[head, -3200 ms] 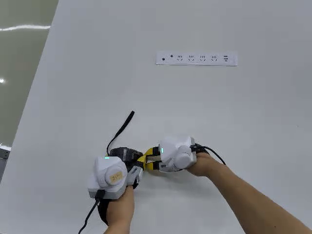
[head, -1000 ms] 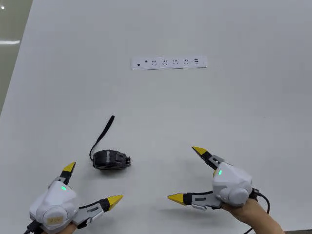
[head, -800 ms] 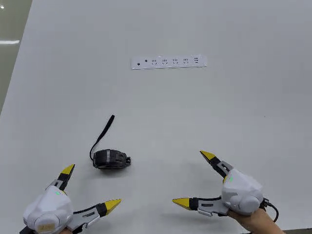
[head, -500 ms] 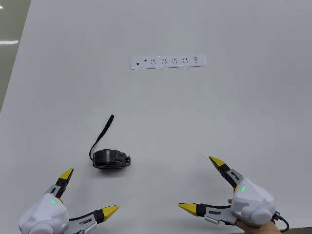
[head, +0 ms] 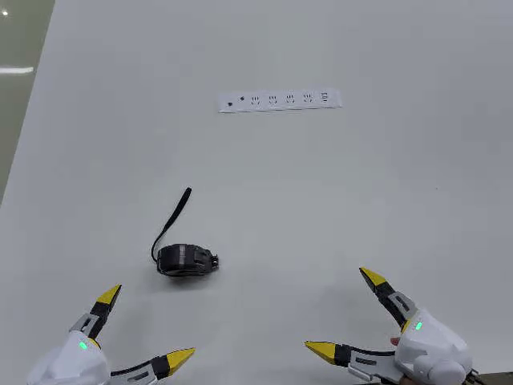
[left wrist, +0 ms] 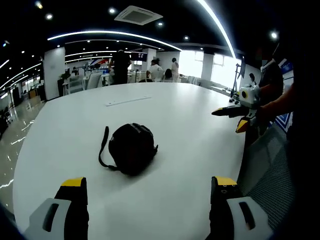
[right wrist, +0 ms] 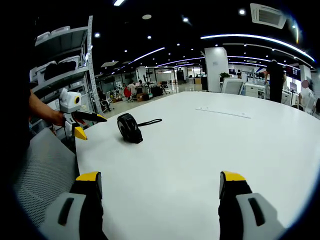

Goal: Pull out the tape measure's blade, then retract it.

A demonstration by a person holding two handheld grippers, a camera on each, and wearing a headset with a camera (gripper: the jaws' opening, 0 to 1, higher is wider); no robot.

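Note:
A black tape measure (head: 185, 261) lies on the white table, its wrist strap (head: 173, 217) trailing away from me and its blade fully inside. In the left gripper view the tape measure (left wrist: 132, 148) sits ahead of the spread jaws; in the right gripper view the tape measure (right wrist: 129, 127) lies far off to the left. My left gripper (head: 146, 327) is open at the near left edge, apart from the case. My right gripper (head: 346, 314) is open at the near right, holding nothing.
A white power strip (head: 279, 99) lies flat near the table's far side. The table's left edge (head: 32, 120) borders a shiny floor. In the gripper views, people stand in the office beyond the table.
Both grippers let go of the tape measure, opened and drew back toward me to the near edge. The blade is back inside the case, which now lies alone.

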